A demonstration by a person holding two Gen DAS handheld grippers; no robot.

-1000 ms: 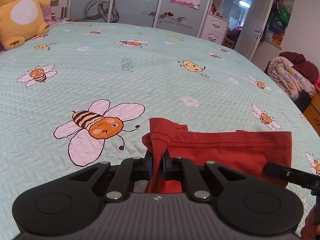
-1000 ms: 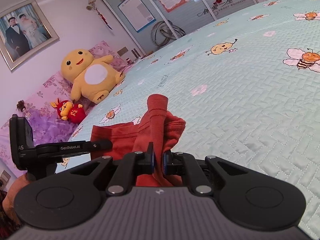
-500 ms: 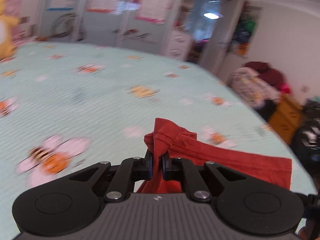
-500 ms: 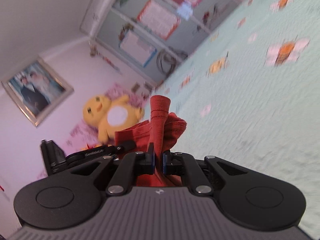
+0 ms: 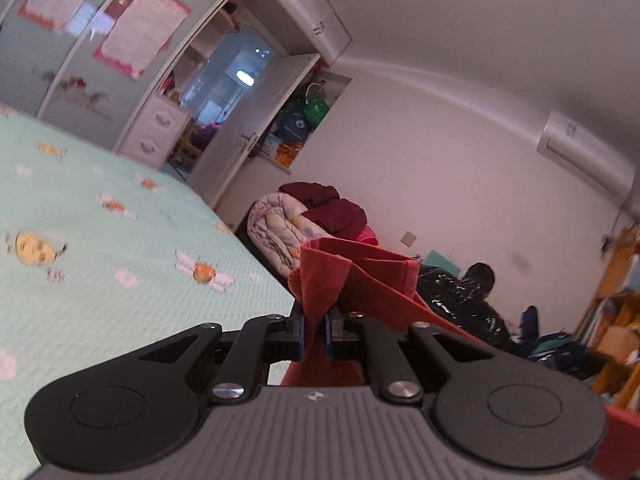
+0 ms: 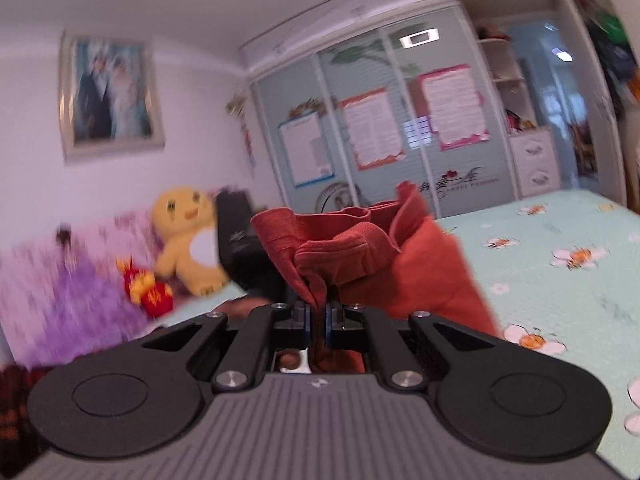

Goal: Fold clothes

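Observation:
A rust-red garment (image 5: 360, 276) hangs in the air above the bed, held at two spots. My left gripper (image 5: 315, 334) is shut on a bunched edge of it, and the cloth runs off to the right and down. In the right wrist view the same red garment (image 6: 384, 256) bulges over my right gripper (image 6: 317, 326), which is shut on a ribbed hem. The black body of the left gripper (image 6: 240, 248) shows just left of the cloth. The garment's lower part is hidden behind both grippers.
The bed with a pale green bee-print cover (image 5: 100, 248) lies below and left. A rolled quilt with dark red clothes (image 5: 296, 220) sits past the bed's far edge, and a person in a black jacket (image 5: 468, 300) beside it. A yellow plush toy (image 6: 188, 240) leans at the headboard.
Both grippers have lifted the red garment off the bed cover and swung upward, the left one turning right toward the wall. The cloth now hangs between them. Both grips stayed shut.

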